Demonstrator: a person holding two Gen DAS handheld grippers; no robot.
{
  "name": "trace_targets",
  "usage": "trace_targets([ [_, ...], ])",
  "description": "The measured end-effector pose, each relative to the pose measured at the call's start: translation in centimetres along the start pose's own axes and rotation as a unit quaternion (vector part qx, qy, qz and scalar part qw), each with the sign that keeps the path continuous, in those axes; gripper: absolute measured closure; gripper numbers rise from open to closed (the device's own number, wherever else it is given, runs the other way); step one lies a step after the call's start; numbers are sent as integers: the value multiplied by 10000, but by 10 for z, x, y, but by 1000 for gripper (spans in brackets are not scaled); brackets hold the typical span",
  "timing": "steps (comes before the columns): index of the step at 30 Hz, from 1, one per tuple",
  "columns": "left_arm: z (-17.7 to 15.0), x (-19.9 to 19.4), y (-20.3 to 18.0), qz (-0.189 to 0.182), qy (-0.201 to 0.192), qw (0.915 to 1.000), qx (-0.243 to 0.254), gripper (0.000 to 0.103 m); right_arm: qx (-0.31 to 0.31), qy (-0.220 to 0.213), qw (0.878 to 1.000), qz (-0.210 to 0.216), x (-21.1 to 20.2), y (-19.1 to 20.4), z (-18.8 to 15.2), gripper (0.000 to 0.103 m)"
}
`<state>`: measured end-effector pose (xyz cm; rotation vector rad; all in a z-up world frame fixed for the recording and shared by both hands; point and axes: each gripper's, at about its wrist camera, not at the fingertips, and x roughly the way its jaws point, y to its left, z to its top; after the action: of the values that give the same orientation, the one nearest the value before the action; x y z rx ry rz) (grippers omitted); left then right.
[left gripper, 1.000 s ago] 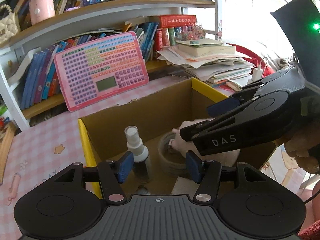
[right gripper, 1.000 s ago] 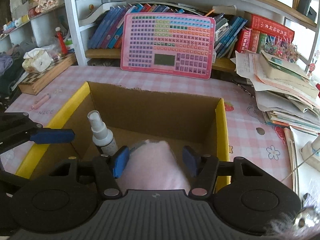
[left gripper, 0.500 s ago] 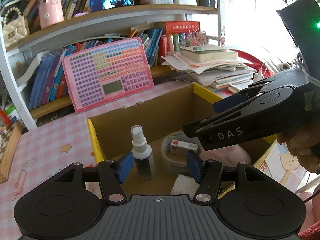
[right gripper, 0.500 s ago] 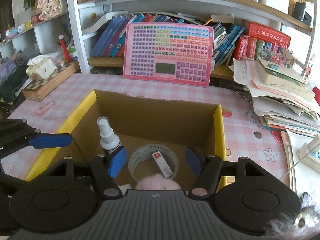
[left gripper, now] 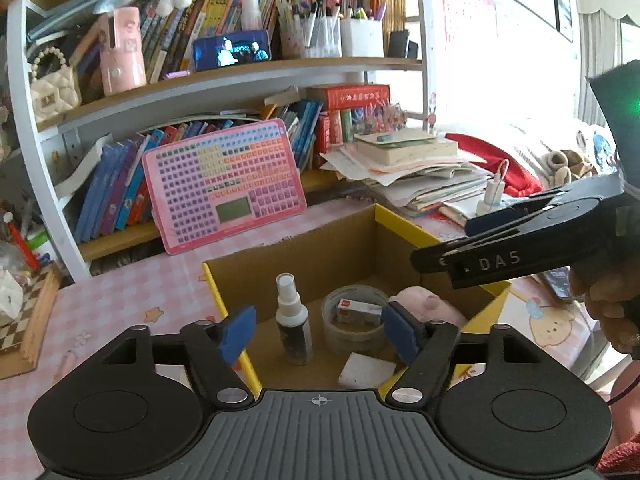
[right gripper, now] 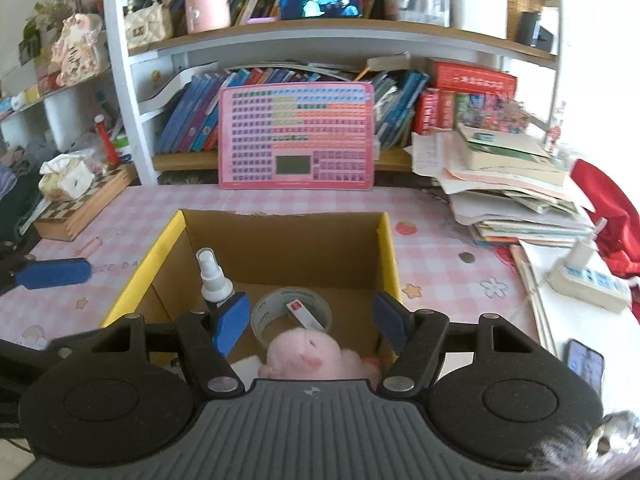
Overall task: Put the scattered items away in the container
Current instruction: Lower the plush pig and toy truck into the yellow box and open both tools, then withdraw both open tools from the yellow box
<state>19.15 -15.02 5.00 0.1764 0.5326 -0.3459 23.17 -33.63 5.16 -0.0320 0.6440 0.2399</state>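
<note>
An open cardboard box with yellow rims (left gripper: 392, 220) (right gripper: 160, 248) stands on the pink checked table. Inside it are a white-capped spray bottle (left gripper: 294, 320) (right gripper: 214, 276), a roll of clear tape (left gripper: 352, 326) (right gripper: 264, 312) with a small red-and-white box (left gripper: 358, 312) (right gripper: 304, 314) in its hole, a pink plush toy (left gripper: 424, 306) (right gripper: 310, 358) and a white block (left gripper: 366, 370). My left gripper (left gripper: 320, 332) is open and empty above the box's near edge. My right gripper (right gripper: 310, 320) is open and empty above the plush; it also shows in the left wrist view (left gripper: 520, 248).
A pink keyboard toy (right gripper: 296, 136) leans on the bookshelf behind the box. A stack of papers and books (right gripper: 508, 184) lies at the right, with a white power strip (right gripper: 588, 280) and a phone (right gripper: 584, 364). A chessboard box (right gripper: 80, 208) sits at the left.
Both grippers have risen and pulled back from the box. The pink plush, between the right gripper's fingers a second ago, now lies on the box floor, released.
</note>
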Motion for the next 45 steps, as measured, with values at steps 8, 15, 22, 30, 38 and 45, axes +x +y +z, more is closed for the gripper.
trace_targets([
  [8, -15, -32, 9, -207, -58, 9998, 51, 21, 225, -39, 9988, -440, -32, 11, -22, 34],
  [15, -38, -52, 20, -311, 85, 9995, 12, 19, 412, 16, 9955, -857, -59, 21, -44, 32],
  [22, -62, -73, 33, -404, 236, 9989, -76, 18, 432, 187, 9929, -1090, -77, 45, -69, 32],
  [30, -86, -98, 50, -326, 386, 9987, -116, 15, 312, 423, 9919, -1158, -88, 85, -99, 27],
  [38, -110, -115, 69, -267, 575, 9978, -210, 15, 226, 695, 9941, -795, -88, 136, -120, 25],
  [45, -131, -126, 86, -214, 837, 9959, -249, 14, -8, 990, 9946, -321, -77, 179, -127, 24],
])
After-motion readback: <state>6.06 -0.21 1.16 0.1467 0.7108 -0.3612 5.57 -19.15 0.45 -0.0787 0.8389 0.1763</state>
